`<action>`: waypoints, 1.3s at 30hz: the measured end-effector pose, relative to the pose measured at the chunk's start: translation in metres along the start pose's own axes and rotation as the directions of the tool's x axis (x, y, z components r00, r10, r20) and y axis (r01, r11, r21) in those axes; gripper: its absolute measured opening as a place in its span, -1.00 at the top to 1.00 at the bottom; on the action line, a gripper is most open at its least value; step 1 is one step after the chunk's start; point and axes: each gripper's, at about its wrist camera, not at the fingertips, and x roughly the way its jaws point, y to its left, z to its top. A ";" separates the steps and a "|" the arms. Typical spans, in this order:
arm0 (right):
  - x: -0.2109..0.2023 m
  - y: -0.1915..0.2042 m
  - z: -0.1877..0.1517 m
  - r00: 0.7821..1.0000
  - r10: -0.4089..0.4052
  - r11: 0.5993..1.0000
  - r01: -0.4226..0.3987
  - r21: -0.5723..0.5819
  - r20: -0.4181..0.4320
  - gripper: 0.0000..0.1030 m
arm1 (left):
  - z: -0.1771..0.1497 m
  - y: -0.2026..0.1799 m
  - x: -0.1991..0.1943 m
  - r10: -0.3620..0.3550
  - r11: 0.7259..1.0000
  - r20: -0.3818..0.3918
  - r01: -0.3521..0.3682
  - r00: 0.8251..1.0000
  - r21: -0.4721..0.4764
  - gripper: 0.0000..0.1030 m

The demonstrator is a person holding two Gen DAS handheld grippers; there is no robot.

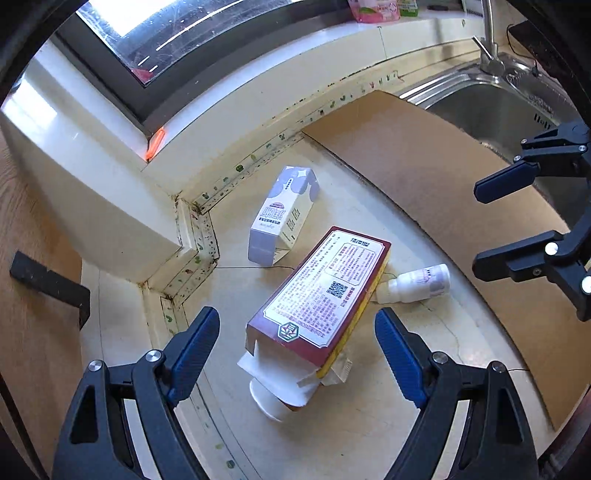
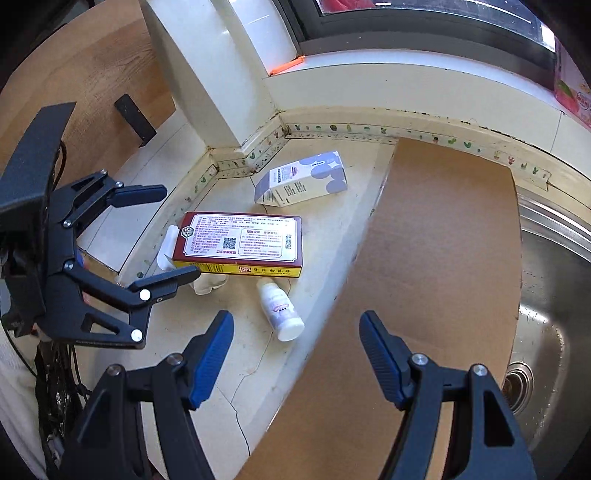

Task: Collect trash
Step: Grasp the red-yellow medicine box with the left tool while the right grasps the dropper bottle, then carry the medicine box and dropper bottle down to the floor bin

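Left gripper (image 1: pixel 297 347) released above red box (image 1: pixel 321 291), right gripper (image 2: pixel 297 363) released (bottle (image 2: pixel 280 310) ahead), cardboard (image 2: pixel 424 295) bridging sink edge (image 2: pixel 554 221)

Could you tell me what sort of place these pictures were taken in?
Most likely a home kitchen counter: a stainless steel sink with a faucet sits beside the cream countertop, below a window.

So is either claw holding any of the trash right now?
No. Both the left claw and right claw are open and empty; the red-bordered cardboard box lies untouched on the counter.
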 end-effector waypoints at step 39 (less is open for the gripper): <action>0.022 0.042 -0.014 0.999 -0.007 0.995 0.002 -0.102 -0.045 0.53 | -0.042 -0.004 -0.004 -0.021 0.981 0.042 0.029 0.999 -0.190 0.60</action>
